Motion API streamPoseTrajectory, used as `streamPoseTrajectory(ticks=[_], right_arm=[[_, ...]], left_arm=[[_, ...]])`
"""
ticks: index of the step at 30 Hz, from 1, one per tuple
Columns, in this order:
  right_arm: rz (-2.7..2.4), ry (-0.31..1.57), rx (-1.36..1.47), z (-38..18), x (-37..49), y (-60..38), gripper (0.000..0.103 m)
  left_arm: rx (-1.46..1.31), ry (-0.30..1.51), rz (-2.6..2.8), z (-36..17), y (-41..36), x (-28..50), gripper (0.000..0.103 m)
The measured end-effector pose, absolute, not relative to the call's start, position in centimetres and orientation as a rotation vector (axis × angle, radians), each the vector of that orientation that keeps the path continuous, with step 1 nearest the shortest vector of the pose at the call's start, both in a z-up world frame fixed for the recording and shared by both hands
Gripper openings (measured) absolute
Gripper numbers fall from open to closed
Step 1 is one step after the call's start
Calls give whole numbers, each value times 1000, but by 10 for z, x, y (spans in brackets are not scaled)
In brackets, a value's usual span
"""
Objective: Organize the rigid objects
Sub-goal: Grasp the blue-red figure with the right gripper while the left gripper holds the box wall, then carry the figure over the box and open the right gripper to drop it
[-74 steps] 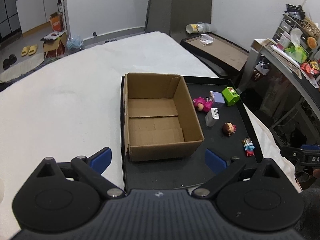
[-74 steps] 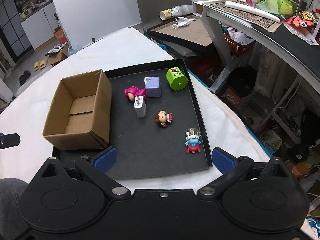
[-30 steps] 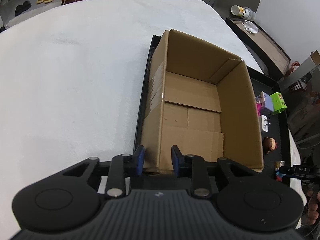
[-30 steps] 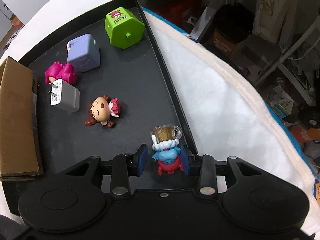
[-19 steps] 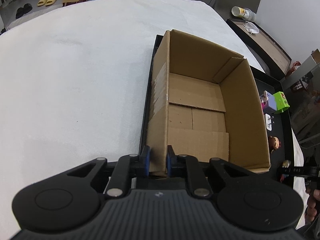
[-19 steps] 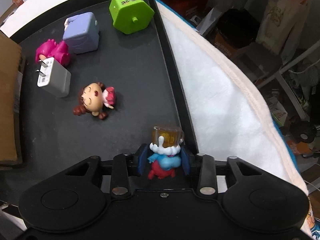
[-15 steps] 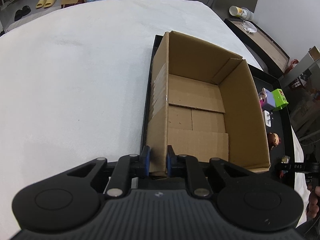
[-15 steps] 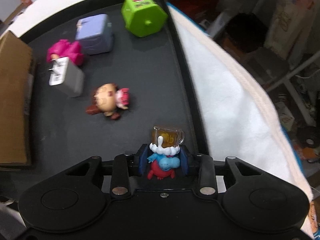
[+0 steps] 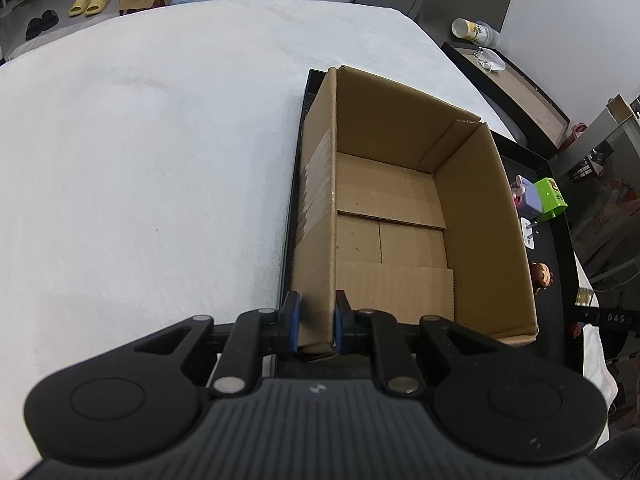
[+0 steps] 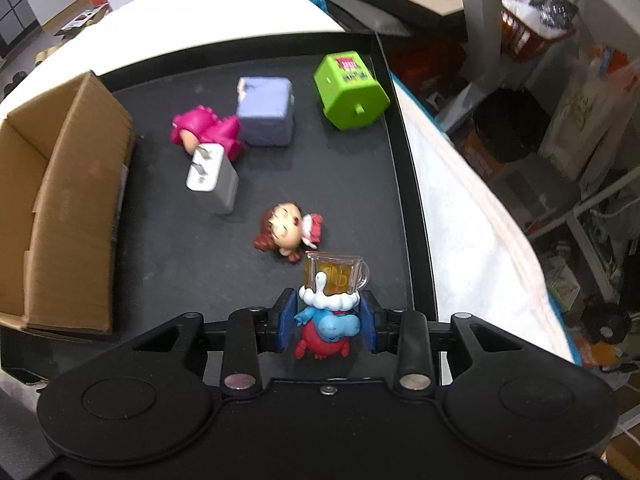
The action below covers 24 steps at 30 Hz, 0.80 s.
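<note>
The blue-and-red figurine (image 10: 326, 322) looks light, hard and glossy, so the right hand-held gripper (image 10: 326, 326) clamps its round body, not the fragile-looking clear mug on top. It hangs just above the black tray (image 10: 404, 184), right of the cardboard box (image 10: 76, 208), long axis pointing away from the gripper. The left hand-held gripper (image 9: 314, 326) pinches the box's near corner wall.

A lived-in home room, probably.
Yellow slippers (image 9: 89, 5) and dark shoes (image 9: 41, 26) lie on the floor beyond the white-covered worktop (image 9: 160, 152); cluttered shelving (image 10: 580, 208) with bags stands alongside, blurred.
</note>
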State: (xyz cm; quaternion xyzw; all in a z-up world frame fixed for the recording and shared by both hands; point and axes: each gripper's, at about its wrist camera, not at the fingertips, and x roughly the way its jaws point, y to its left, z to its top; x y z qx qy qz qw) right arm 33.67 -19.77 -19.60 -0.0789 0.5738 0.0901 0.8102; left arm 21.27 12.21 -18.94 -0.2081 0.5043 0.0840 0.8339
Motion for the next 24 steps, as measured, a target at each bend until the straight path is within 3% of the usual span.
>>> streamPoseTrajectory(ticks=[24], right_arm=[[296, 1090, -256, -127, 331, -109, 33]], left_arm=[[-503, 1038, 128, -192, 134, 203, 18]])
